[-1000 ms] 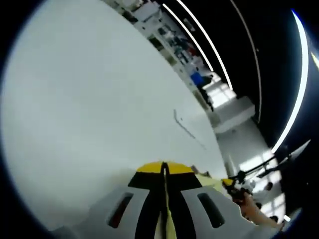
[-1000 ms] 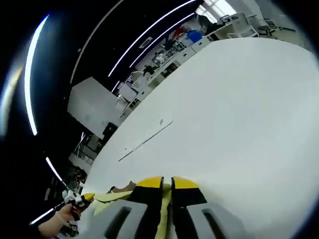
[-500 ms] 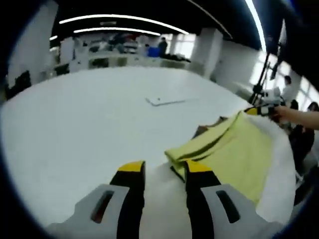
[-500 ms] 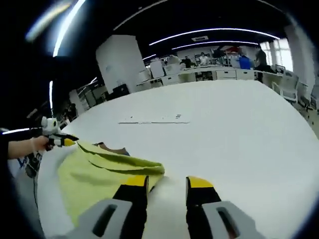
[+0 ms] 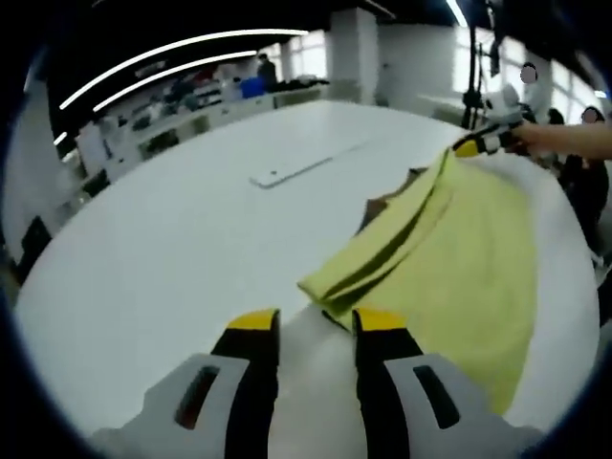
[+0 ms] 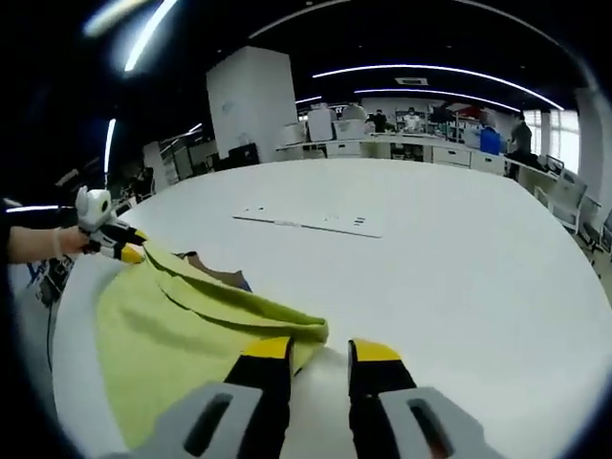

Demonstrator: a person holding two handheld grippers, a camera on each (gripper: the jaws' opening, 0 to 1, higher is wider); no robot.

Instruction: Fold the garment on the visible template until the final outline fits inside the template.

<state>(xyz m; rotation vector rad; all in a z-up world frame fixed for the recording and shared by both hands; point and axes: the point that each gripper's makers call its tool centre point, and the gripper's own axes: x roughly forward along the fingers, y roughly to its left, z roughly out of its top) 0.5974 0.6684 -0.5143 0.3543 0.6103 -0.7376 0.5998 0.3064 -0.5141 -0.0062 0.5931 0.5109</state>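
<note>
Left gripper view: my left tongs [image 5: 304,325] and right tongs [image 6: 316,349] are hanging open, empty, beside the yellow garment's [image 5: 449,258] folded edge; bare white table [image 5: 163,239] beyond.

The yellow garment [image 5: 449,258] hides most of the brown template [image 5: 381,205] beneath.

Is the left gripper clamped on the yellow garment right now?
No, the left gripper stands open, its jaws apart over white table beside the yellow garment.
</note>
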